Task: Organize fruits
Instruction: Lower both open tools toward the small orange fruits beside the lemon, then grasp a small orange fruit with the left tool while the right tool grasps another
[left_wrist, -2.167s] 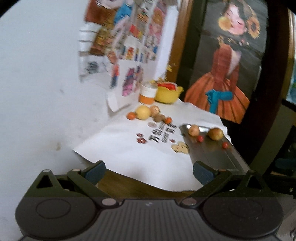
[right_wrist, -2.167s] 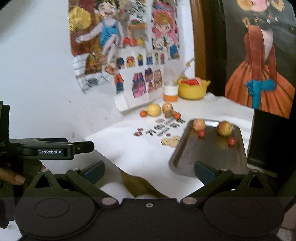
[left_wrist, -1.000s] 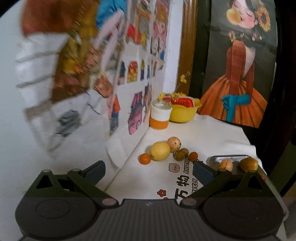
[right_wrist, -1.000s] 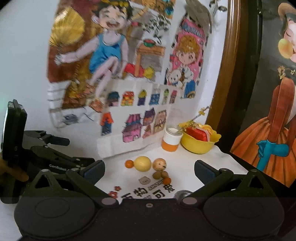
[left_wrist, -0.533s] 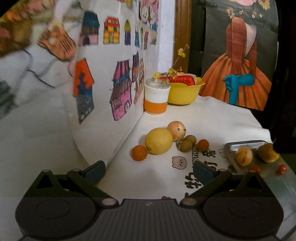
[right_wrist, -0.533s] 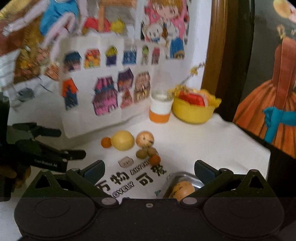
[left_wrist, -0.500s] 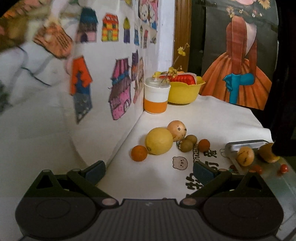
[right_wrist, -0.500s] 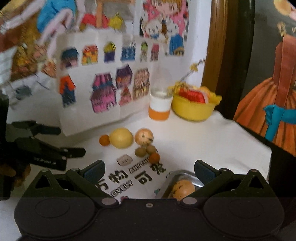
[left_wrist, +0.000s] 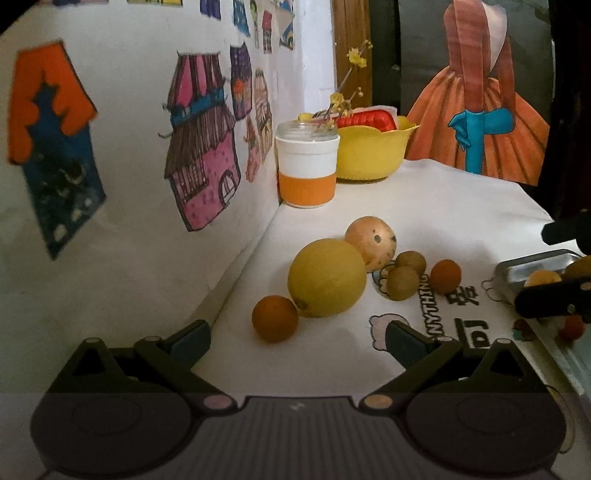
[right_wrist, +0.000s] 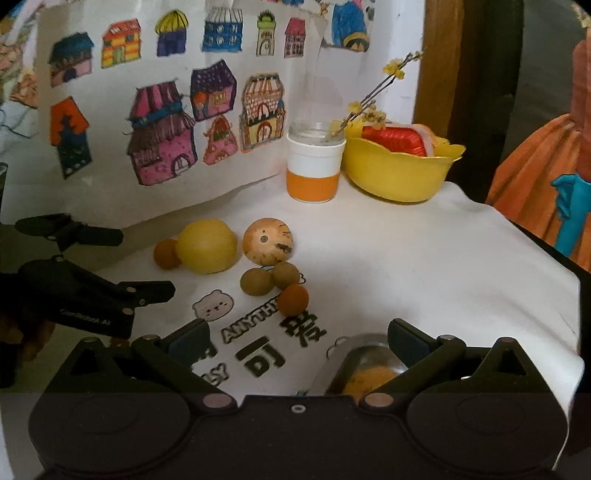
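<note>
Loose fruit lies on the white cloth: a big yellow lemon (left_wrist: 327, 282) (right_wrist: 206, 251), a small orange (left_wrist: 274, 323) (right_wrist: 166, 253) beside it, a spotted tan fruit (left_wrist: 371, 242) (right_wrist: 268, 240), two brown-green longans (left_wrist: 404, 282) (right_wrist: 255, 281) and another small orange (left_wrist: 445, 276) (right_wrist: 293, 299). A metal tray (left_wrist: 532, 264) (right_wrist: 364, 349) at the right holds more fruit. My left gripper (left_wrist: 297, 338) (right_wrist: 146, 260) is open, just short of the small orange and lemon. My right gripper (right_wrist: 297, 338) (left_wrist: 550, 266) is open above the tray's near corner.
A white and orange jar (left_wrist: 307, 166) (right_wrist: 314, 168) and a yellow bowl (left_wrist: 371, 151) (right_wrist: 400, 168) with red contents stand at the back by the wall. Paper drawings of houses cover the wall on the left. A dark painting of an orange dress stands behind.
Both grippers have moved forward and lower toward the fruit pile. The left one now sits close to the small orange and lemon. Both stay open.
</note>
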